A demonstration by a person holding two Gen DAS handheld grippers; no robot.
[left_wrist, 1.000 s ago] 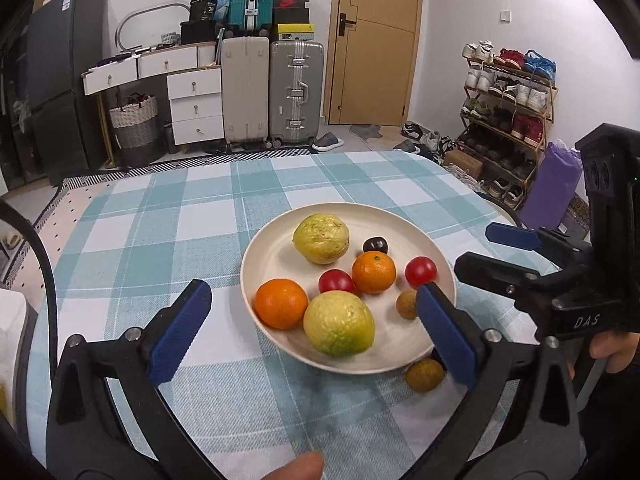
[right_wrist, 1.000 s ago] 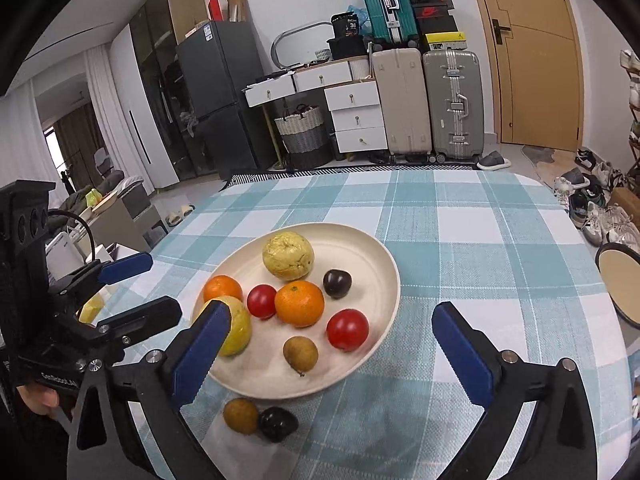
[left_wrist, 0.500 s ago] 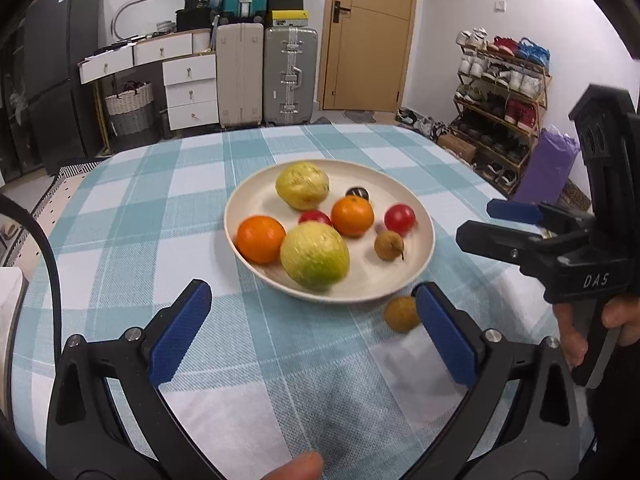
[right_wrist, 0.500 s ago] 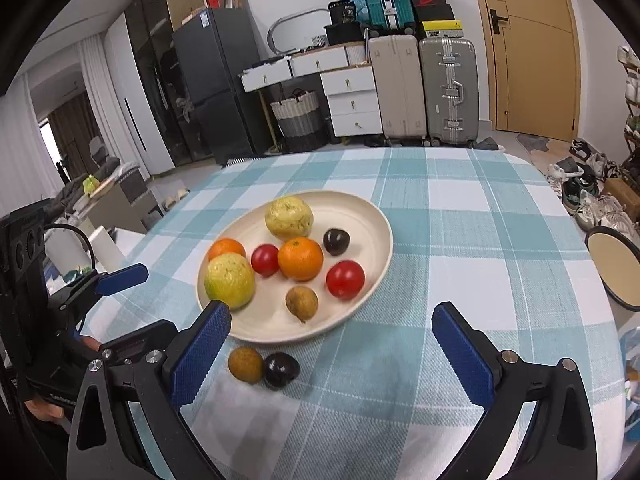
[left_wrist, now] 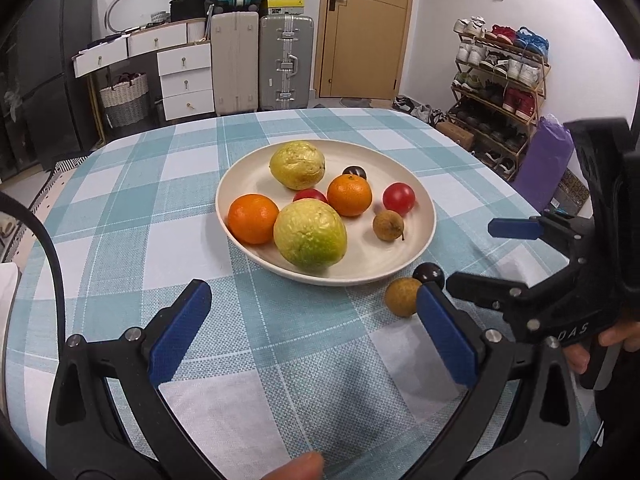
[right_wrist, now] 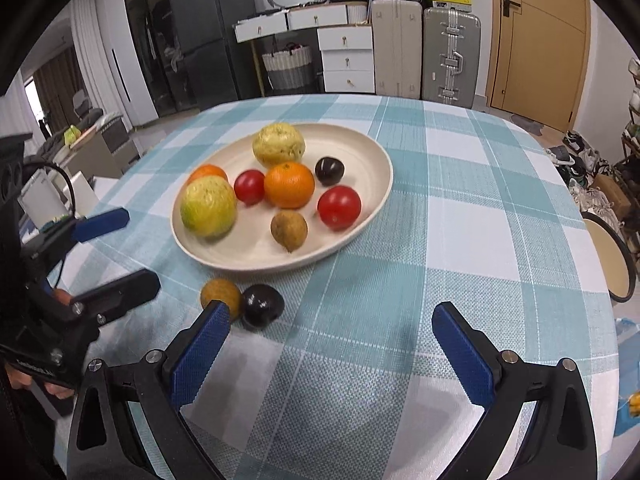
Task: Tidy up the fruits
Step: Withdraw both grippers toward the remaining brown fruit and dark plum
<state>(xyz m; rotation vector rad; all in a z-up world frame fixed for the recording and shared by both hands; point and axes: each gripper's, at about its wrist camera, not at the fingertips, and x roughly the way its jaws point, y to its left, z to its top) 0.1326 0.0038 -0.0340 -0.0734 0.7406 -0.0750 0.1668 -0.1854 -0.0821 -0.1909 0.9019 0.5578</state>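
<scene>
You have drawn both tongs back toward yourself over the last second: the plate (left_wrist: pixel 420 196) sat close under the cameras then and now lies further out on the bench (left_wrist: pixel 120 208), so I judge you are lining up for the two strays rather than finishing. Your left tongs (left_wrist: pixel 312 328) gape wide and hold nothing; your right tongs (right_wrist: pixel 332 352) are likewise spread and empty. The fruit mostly rests in the plate, a smooth, shallow, cream-coloured round dish: two lumpy yellow-green guavas (left_wrist: pixel 310 235), two glossy oranges (left_wrist: pixel 349 195) with dimpled peel, two shiny red tomatoes (left_wrist: pixel 398 198), a small dark plum (right_wrist: pixel 329 170) and a rough brown pear-shaped fruit (right_wrist: pixel 289 230) with a short stem. Off the plate, just beside its near rim, a dull brown round fruit (right_wrist: pixel 221 293) and a glossy black fruit (right_wrist: pixel 262 305) sit touching each other on the woven teal-and-white checked cloth. Both are small and round, so they will likely roll if nudged; the black one looks slick, and it lies nearest your right tongs' left pad.
</scene>
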